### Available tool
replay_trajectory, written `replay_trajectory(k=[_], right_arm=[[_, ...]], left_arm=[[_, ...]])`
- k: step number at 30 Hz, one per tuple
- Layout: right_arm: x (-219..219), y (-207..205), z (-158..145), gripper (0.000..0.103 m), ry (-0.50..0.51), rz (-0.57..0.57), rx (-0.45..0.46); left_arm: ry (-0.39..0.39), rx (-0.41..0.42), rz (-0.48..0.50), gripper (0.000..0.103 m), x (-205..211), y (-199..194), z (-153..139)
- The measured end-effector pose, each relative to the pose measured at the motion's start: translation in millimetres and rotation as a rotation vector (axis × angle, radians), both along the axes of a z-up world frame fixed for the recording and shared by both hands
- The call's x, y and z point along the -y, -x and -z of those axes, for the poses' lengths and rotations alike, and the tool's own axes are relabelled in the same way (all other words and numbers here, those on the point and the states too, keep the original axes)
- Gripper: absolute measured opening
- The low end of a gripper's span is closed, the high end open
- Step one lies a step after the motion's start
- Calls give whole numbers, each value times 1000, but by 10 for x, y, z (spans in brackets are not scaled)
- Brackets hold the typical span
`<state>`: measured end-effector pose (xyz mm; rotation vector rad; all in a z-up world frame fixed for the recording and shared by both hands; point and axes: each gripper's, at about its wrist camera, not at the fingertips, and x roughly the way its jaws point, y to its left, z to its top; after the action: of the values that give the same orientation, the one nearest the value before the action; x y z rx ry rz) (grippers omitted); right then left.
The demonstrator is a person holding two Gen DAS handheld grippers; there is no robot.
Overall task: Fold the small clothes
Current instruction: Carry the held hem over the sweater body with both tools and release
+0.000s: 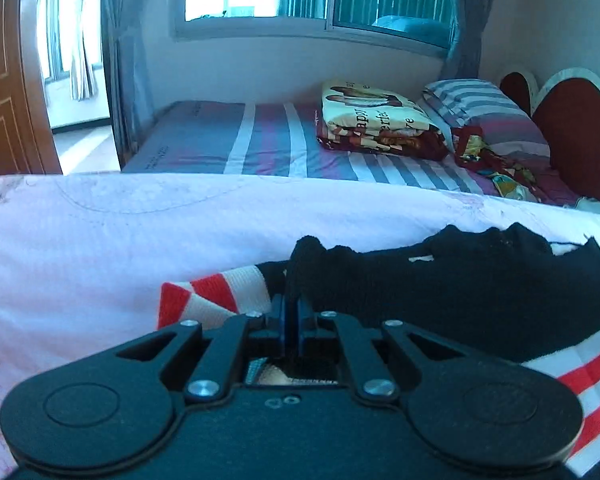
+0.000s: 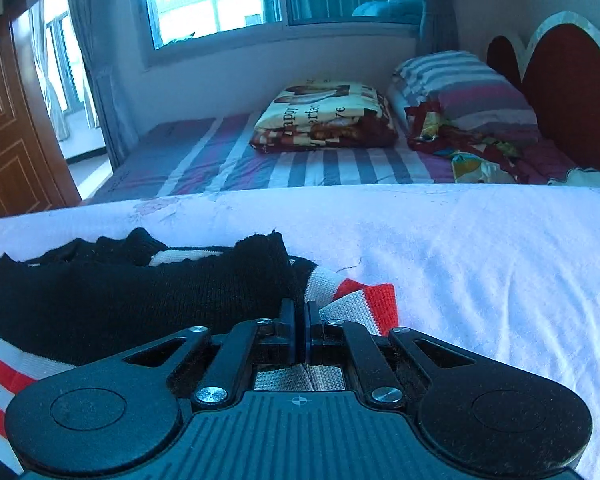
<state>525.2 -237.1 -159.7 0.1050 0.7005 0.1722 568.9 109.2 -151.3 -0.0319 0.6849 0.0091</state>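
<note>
A small black knit sweater (image 1: 440,300) with red and white striped cuffs and hem lies on a white sheet (image 1: 100,248). My left gripper (image 1: 291,304) is shut, its jaws pinching the black fabric beside the left striped sleeve (image 1: 216,296). In the right wrist view the same sweater (image 2: 120,304) spreads to the left. My right gripper (image 2: 300,312) is shut on the fabric where the black body meets the right striped sleeve (image 2: 360,300). The fingertips are buried in the knit.
Beyond the sheet's far edge stands a bed with a striped cover (image 1: 268,144), a folded printed blanket (image 1: 376,120) and a striped pillow (image 1: 480,104). A red headboard (image 1: 576,132) is at the right, a wooden door (image 1: 8,92) at the left.
</note>
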Motion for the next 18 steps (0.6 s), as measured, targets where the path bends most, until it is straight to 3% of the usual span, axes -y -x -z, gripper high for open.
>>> replay_trajectory(k=[1,2,3,4,5,8,13,15,16,18], right_arm=[[17,0,-6,3,-7,-4,-6],[69,2,-64,11,-9,-4,-9],[84,37,-124,21,-6,3,11],[77,37,-216,39,3,14,53],[26,83,-342,48,10,1,94],[-351,73,-475,48,-9,-129,92],[-1060,43,-312,47,86,-281,-5],[-1029,92,-209,47,142,-279,-10],[-899,124,-180,47,146,-264,-2],[-568,198,-158,42,142,-200,-1]], left_arm=[[11,2,-7,20,-26,10,-14],[30,3,-20,28,-68,35,-37],[51,2,-29,47,-101,76,-80],[68,30,-30,55,-116,141,-166],[74,70,-28,55,-86,153,-224],[82,111,60,56,296,219,-397],[-20,28,277,58,1130,236,-205],[-121,4,289,59,1192,270,-63],[-136,15,288,62,1115,311,-25],[-90,20,242,66,775,407,-3]])
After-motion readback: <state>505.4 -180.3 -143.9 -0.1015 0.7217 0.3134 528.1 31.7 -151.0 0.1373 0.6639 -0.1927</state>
